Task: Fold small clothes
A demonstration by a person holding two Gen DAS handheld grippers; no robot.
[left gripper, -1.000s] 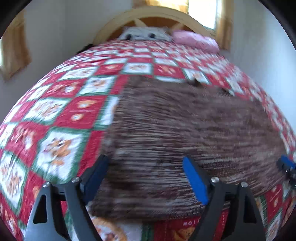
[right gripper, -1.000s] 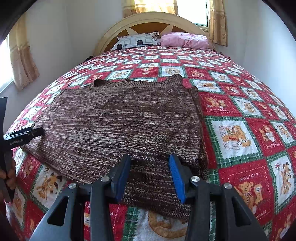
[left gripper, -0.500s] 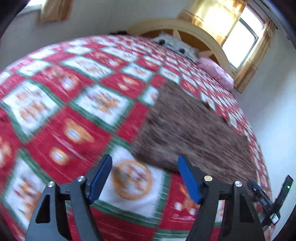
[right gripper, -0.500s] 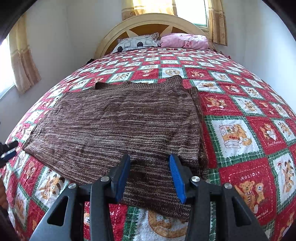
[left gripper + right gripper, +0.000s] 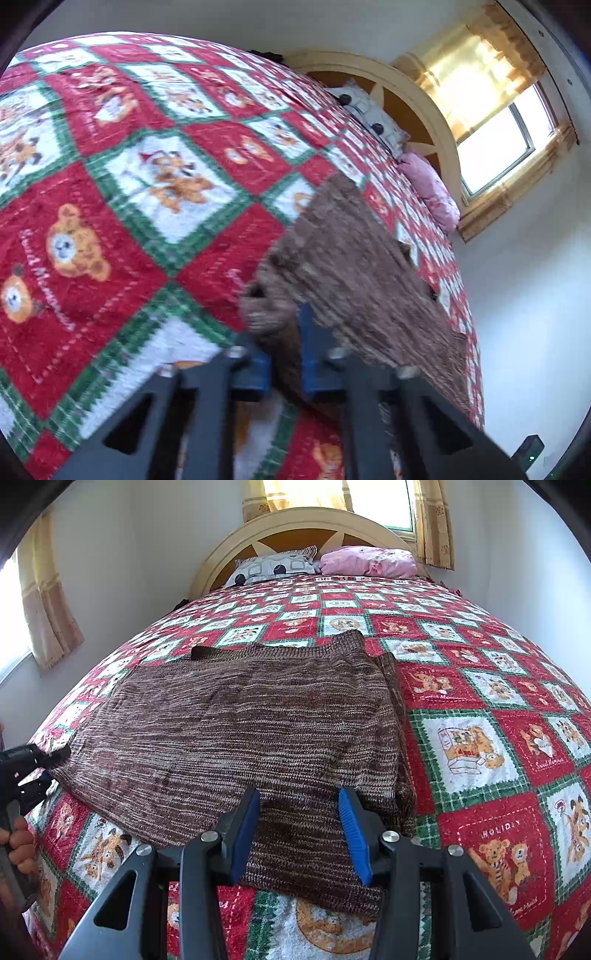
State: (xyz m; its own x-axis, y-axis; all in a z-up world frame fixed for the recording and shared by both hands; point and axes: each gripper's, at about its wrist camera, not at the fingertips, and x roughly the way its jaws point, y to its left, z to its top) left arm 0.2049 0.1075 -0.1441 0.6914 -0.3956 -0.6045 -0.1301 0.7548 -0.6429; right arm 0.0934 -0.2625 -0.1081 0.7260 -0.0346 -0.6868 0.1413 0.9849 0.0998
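Note:
A brown knit garment (image 5: 258,720) lies flat on the red, green and white bear quilt (image 5: 498,686). In the left wrist view the same garment (image 5: 354,266) runs off to the right. My left gripper (image 5: 284,354) is closing tight on its near left corner, and bunched fabric is pinched between the blue pads. The right wrist view shows that gripper (image 5: 55,757) at the garment's left corner. My right gripper (image 5: 299,827) hovers open over the garment's near hem. Nothing is pressed between its pads.
A patterned pillow (image 5: 273,566) and a pink pillow (image 5: 369,559) lie by the arched headboard (image 5: 295,524). White walls run close along both sides of the bed. A person's hand (image 5: 20,849) holds the left tool. Bare quilt (image 5: 110,221) spreads left of the garment.
My left gripper swung to the garment's left corner, rolled over, and went from wide open to shut on the fabric. The right gripper has not moved.

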